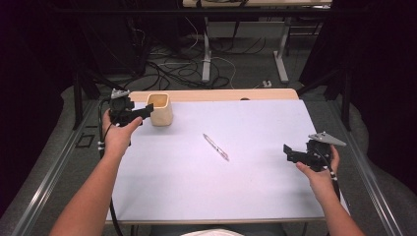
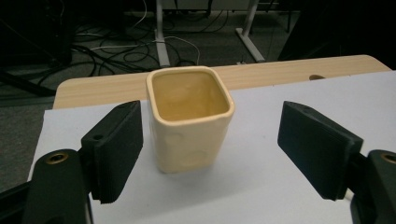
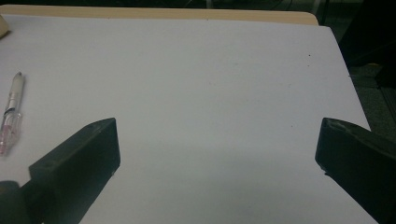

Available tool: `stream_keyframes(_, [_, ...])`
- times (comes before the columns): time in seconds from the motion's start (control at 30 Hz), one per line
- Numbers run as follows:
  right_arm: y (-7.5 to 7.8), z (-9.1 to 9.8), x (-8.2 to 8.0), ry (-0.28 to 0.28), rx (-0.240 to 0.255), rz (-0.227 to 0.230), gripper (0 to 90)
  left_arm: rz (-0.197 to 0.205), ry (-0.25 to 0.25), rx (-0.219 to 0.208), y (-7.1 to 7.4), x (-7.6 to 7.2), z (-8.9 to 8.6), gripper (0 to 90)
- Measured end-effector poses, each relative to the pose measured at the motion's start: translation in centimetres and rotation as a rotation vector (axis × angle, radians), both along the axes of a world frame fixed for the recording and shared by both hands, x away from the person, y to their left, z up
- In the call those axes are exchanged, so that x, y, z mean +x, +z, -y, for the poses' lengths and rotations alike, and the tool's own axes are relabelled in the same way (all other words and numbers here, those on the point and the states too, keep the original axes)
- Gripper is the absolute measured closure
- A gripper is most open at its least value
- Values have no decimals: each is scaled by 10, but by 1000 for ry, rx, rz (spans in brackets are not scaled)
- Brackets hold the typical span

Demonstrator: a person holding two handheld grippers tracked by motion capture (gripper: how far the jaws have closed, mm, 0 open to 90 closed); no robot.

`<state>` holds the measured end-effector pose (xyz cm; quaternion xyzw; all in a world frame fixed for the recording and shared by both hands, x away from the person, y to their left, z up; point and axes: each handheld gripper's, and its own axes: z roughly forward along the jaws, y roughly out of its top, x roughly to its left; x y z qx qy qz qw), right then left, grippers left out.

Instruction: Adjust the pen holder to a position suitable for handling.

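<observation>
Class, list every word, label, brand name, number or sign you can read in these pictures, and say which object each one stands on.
None can be read.
Cream cup: plain glazed walls, no lettering.
Pen: there are dark marks on its clear barrel in the right gripper view, but they are too small and blurred to read.
White table cover: blank.

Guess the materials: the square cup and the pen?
Cup: likely glazed ceramic; cream-yellow, thick rounded rim, soft sheen, slightly uneven walls. Pen: looks like plastic; clear barrel with a white end in the right gripper view, pinkish tint at the tip. Neither is certain from looks alone.
</observation>
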<state>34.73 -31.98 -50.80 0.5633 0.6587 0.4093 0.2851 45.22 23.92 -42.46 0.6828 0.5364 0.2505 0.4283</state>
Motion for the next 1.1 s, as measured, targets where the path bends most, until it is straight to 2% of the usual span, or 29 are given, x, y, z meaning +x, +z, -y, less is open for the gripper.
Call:
stream_keyframes(0.17, [0,2,1,-5,-2,10,0,-16,-2,19,8,14,4,253])
stream_keyframes(0.2, [0,2,1,-10,10,4,0,-15,2,16,9,16,5,256])
stream_keyframes(0.3, [0,3,0,-11,4,-4,0,-19,3,22,11,21,6,263])
stream_keyframes(0.43, [-1,4,1,-11,3,14,0,-34,-3,54,16,31,10,312])
stream_keyframes(0.63, [-1,4,1,-21,12,9,0,-50,11,76,21,45,12,327])
stream_keyframes(0.7, [-1,4,1,-21,11,8,0,-46,8,79,21,47,12,329])
stream_keyframes(0.77, [-1,4,1,-15,12,-1,0,-58,9,79,21,52,12,344])
stream_keyframes(0.8, [-1,4,1,-15,12,-1,0,-58,9,94,21,54,12,344])
stream_keyframes(0.87, [-3,4,2,-22,5,21,0,-68,16,94,19,58,12,345])
stream_keyframes(0.9, [-1,4,0,-17,5,-12,0,-78,17,95,18,60,11,345])
stream_keyframes(0.93, [-3,4,1,-21,8,5,0,-85,21,92,15,64,11,346])
stream_keyframes(0.97, [-3,4,1,-21,8,5,0,-85,21,92,15,64,11,346])
stream_keyframes(1.0, [-3,4,1,-21,5,3,0,-104,25,97,13,68,10,352])
stream_keyframes(1.1, [-3,4,2,-18,1,4,0,-111,38,87,11,71,9,386])
